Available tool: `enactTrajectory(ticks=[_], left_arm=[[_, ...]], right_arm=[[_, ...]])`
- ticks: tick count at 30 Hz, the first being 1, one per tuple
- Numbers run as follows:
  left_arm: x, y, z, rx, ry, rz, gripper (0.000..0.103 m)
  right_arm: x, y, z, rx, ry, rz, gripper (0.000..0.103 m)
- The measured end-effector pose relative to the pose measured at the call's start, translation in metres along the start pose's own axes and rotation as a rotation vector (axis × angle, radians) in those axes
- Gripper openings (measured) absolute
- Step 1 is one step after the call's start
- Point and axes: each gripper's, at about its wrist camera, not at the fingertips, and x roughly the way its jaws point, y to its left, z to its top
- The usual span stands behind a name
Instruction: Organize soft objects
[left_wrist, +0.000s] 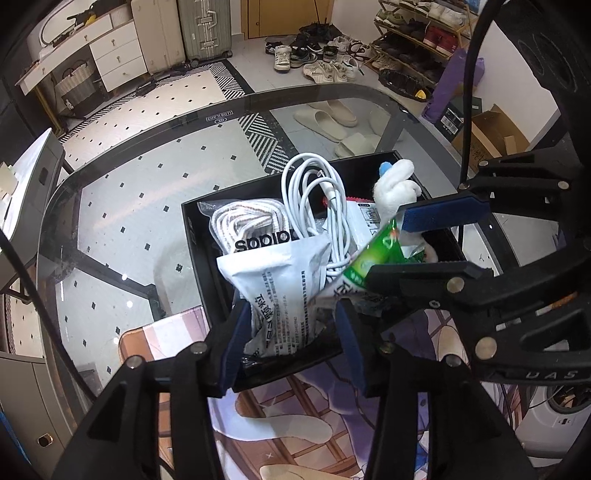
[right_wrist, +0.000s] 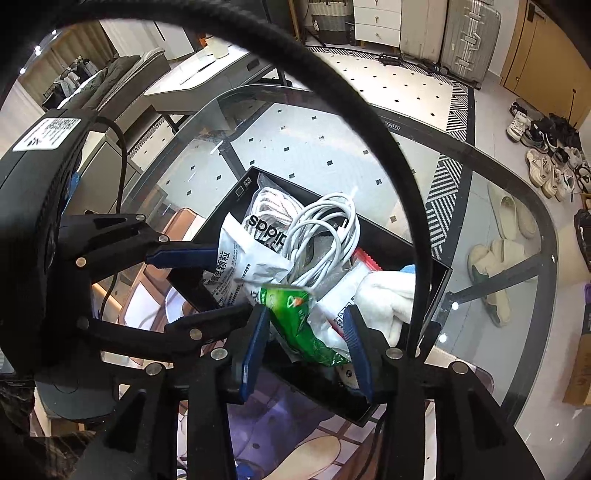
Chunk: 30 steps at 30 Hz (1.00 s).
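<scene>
On the glass desk a black box holds a white cable, a bag of laces, a white sachet, a green packet and a plush toy. The left gripper stands wide, its fingers either side of the sachet at the box's near end. The right gripper is also wide, straddling the green packet without pinching it.
</scene>
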Motion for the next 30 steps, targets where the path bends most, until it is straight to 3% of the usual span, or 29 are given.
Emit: enactTrajectory(ticks=[9,11,13,16,22,30], left_arm=[[-0.02,0.001,-0.003,0.004,-0.03,0.007,0.053],[-0.025,0.001,-0.005,0.003,-0.036,0.011,0.053],[-0.03,0.004,-0.006,0.001,-0.045,0.023,0.056],[-0.038,0.007,-0.009,-0.009,-0.065,0.023,0.063],[-0.049,0.012,-0.018,-0.023,-0.094,0.028,0.077],[-0.062,0.017,-0.035,-0.054,-0.149,0.038,0.078]], right_arm=[[-0.025,0.0,-0.007,0.004,-0.048,-0.019,0.053],[-0.031,0.0,-0.009,0.007,-0.059,-0.024,0.058],[-0.036,-0.001,-0.011,0.01,-0.072,-0.027,0.071],[-0.045,-0.003,-0.015,0.021,-0.099,-0.038,0.081],[-0.061,-0.009,-0.025,0.05,-0.141,-0.054,0.089],[-0.076,-0.016,-0.043,0.104,-0.222,-0.088,0.091]])
